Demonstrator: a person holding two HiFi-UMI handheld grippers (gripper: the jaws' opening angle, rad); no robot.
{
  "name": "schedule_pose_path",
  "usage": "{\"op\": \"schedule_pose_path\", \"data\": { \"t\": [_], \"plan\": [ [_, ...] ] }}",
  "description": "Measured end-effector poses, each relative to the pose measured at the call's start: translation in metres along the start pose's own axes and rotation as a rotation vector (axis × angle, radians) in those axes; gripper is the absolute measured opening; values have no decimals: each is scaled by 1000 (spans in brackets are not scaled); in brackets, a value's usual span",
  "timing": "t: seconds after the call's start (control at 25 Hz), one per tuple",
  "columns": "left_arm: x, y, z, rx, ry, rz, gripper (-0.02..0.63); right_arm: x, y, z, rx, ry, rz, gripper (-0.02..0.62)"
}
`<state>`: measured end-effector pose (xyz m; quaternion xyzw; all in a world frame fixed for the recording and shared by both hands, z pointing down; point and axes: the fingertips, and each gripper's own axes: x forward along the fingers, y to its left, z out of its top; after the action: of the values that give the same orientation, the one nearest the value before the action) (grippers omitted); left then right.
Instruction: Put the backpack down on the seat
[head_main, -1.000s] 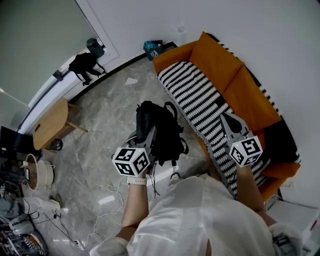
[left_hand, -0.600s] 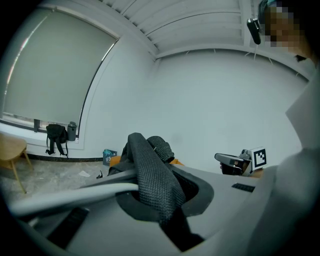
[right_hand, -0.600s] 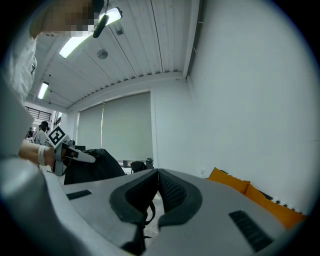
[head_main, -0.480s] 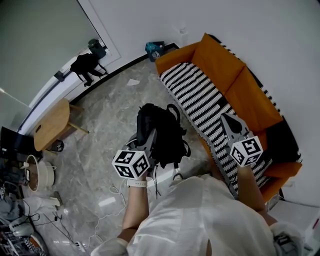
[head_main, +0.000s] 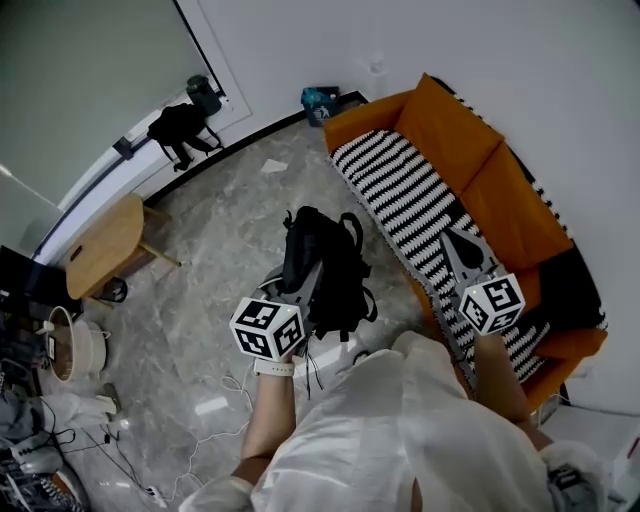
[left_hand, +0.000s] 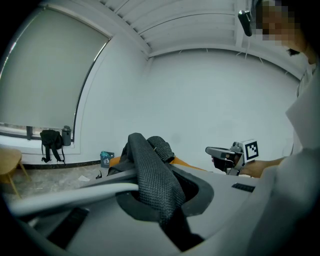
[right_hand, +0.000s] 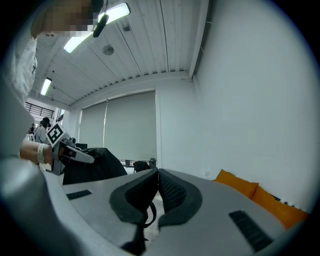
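The left gripper (head_main: 303, 283) is clamped on the strap (left_hand: 152, 182) of the backpack (head_main: 325, 265), which hangs below it. The sofa seat (head_main: 400, 195) lies to its right. Risk: the strap slips free, or the load snags the seat edge.
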<state>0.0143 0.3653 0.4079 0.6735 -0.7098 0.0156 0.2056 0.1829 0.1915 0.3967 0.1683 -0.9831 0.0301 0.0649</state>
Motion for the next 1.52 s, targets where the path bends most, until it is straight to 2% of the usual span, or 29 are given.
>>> {"op": "schedule_pose_path", "data": {
  "t": [0.28, 0.52, 1.08, 1.32, 1.52],
  "plan": [
    [6, 30, 4, -2, 6, 13, 61, 37, 7, -3, -17, 33, 30, 18],
    [35, 57, 19, -6, 9, 34, 61, 89, -14, 3, -15, 26, 64, 18],
    [145, 116, 95, -26, 10, 101, 61, 216, -139, 29, 29, 2, 81, 18],
    [239, 148, 128, -17, -11, 108, 61, 286, -221, 24, 40, 4, 78, 18],
    [245, 145, 148, -8, -21, 49, 61, 279, -218, 36, 36, 3, 43, 18]
  ]
}}
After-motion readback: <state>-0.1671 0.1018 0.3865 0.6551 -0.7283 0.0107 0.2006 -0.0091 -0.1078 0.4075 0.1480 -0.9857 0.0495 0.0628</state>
